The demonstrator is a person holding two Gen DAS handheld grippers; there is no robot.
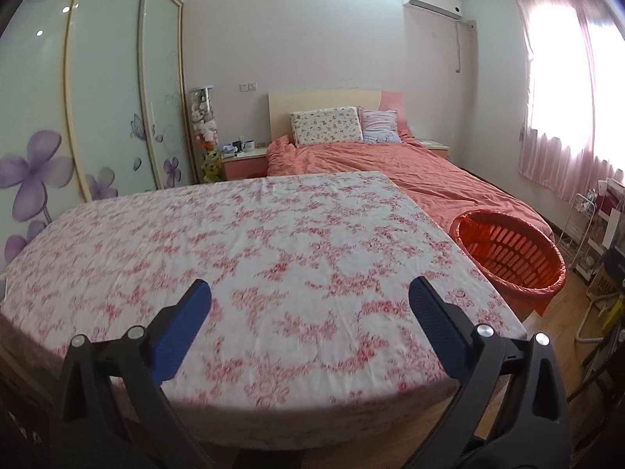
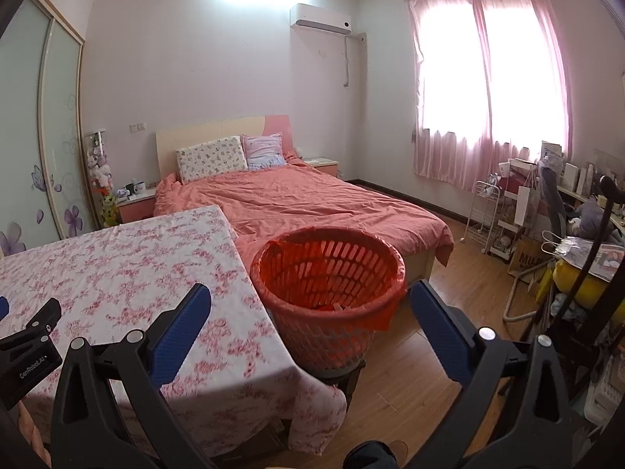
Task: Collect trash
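The near edge of the floral-clothed worktop [image 1: 273, 258] is hidden behind the left tongs' black arms. The red slatted plastic basket [image 2: 328, 273] shows something orange at its bottom, too dim to identify; its base is hidden by the cloth's corner. Small items on the pink bedside cabinet [image 1: 244, 160] are too small to tell. The left tongs [image 2: 27, 336] are cut off by the right view's edge.

Black clamp frames, blue pads on both tools.
The left gripper [image 1: 310, 297] and right gripper [image 2: 310, 301] each carry ribbed blue fingertips [image 1: 183, 332], silver round screws, and the left's body shows white "GenRobot.AI" lettering.
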